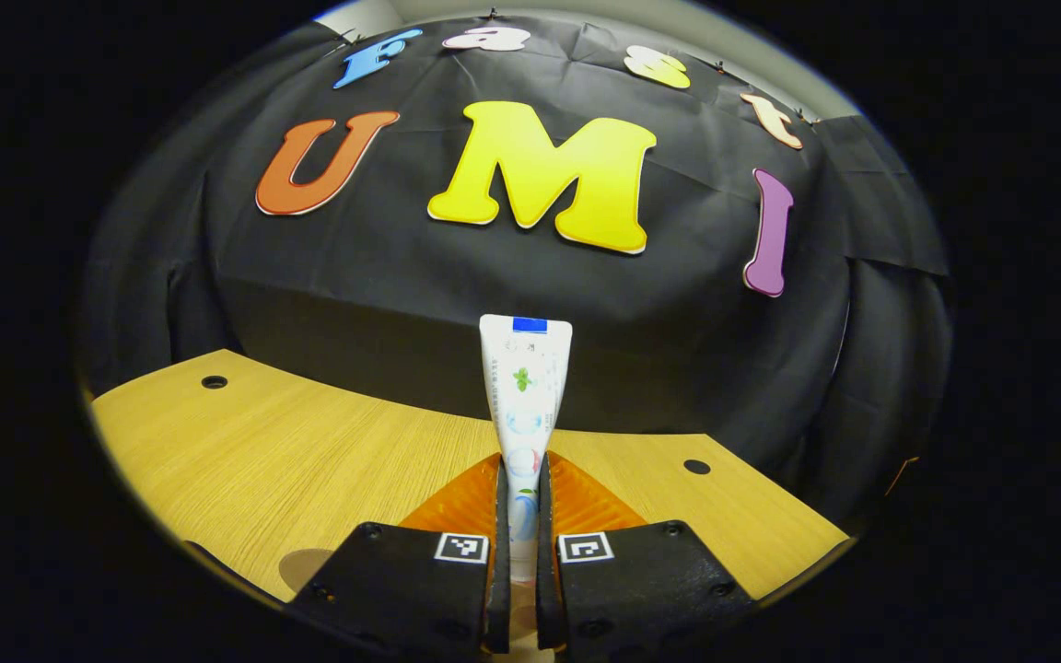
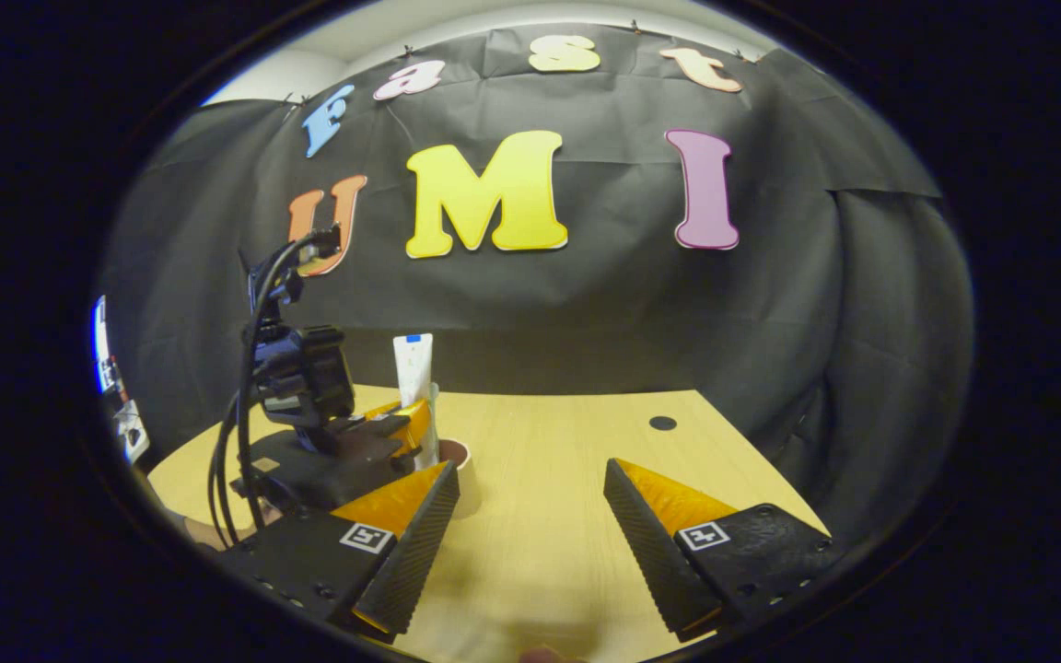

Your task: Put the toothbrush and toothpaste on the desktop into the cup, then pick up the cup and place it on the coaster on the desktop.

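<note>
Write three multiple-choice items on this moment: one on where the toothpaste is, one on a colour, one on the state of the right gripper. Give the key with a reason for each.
1. Where is the toothpaste tube?
A. Lying flat on the desktop
B. Upright between the left gripper's fingers
C. Held in the right gripper

2. What colour is the band at the tube's top end?
A. Blue
B. Red
C. Green

3. How does the right gripper stand?
A. Shut on the tube
B. Shut on nothing
C. Open, with nothing between its fingers

Key:
1 B: in the left gripper view the left gripper has both fingers pressed on the tube, which points up.
2 A: a blue strip crosses the white tube's top edge.
3 C: in the right gripper view its fingers stand wide apart over the bare wooden desktop.
</note>
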Tool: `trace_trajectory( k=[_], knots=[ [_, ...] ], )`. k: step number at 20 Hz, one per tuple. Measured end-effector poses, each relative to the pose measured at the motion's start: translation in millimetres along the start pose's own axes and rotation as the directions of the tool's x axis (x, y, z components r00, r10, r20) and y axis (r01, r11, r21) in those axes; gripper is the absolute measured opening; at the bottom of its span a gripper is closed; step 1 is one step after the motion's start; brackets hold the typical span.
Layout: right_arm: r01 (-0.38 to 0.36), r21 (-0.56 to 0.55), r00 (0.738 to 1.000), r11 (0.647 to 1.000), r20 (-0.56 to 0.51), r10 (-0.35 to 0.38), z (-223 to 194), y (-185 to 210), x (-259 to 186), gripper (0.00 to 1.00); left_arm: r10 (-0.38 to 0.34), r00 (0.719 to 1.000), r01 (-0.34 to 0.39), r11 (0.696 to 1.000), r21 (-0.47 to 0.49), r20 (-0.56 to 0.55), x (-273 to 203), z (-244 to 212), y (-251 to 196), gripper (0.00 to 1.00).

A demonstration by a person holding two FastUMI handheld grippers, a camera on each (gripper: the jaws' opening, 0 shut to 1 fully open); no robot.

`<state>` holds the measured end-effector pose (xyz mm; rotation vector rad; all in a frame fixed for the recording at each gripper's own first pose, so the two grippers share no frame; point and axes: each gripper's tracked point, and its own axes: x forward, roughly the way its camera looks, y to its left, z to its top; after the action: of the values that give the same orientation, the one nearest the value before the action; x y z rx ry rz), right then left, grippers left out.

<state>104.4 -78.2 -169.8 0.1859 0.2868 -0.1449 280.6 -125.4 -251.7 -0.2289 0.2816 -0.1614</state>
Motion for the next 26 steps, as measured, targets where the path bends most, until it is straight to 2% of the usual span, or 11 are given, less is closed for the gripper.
trace_trajectory(
  k=[1,2,6,8,10,11,18,19,20,26],
  knots=[
    [-0.010,0.004,1.000,1.000,0.002,0.010,0,-2,0,0.99,0.010,1.000,-0.010,1.000,0.014,0.000,1,-3,0,0.14],
    [-0.013,0.005,1.000,1.000,0.003,0.013,1,-4,2,0.93,0.028,1.000,-0.028,0.999,0.025,-0.003,2,-5,1,0.14],
    [-0.025,0.016,1.000,1.000,0.005,0.024,2,-12,5,0.96,0.093,0.996,-0.092,0.994,0.064,-0.014,0,-18,8,0.14],
    [-0.032,0.017,0.999,0.999,0.017,0.032,7,-13,5,0.96,0.137,0.990,-0.135,0.988,0.080,-0.021,-3,-21,14,0.22],
    [-0.038,0.006,0.999,0.999,0.025,0.038,11,-15,6,0.93,0.145,0.989,-0.143,0.986,0.081,-0.013,-4,-24,13,0.71],
    [-0.035,-0.001,0.999,0.999,0.024,0.035,11,-18,7,0.96,0.149,0.989,-0.147,0.986,0.079,-0.010,-10,-20,14,0.95],
    [-0.013,-0.011,1.000,1.000,0.008,0.013,17,-32,9,0.96,0.117,0.992,-0.113,0.991,0.075,-0.051,-37,-15,20,0.96],
    [-0.009,-0.015,1.000,1.000,0.005,0.009,18,-32,9,0.93,0.107,0.993,-0.102,0.991,0.082,-0.057,-42,-12,21,0.96],
    [-0.007,-0.020,1.000,1.000,-0.002,0.007,19,-31,11,0.96,0.096,0.994,-0.091,0.992,0.089,-0.059,-49,-8,21,0.96],
    [-0.042,-0.004,0.995,0.999,-0.091,0.042,15,2,20,0.96,0.057,0.997,-0.051,0.988,0.143,-0.042,-89,36,38,0.97]
  ],
)
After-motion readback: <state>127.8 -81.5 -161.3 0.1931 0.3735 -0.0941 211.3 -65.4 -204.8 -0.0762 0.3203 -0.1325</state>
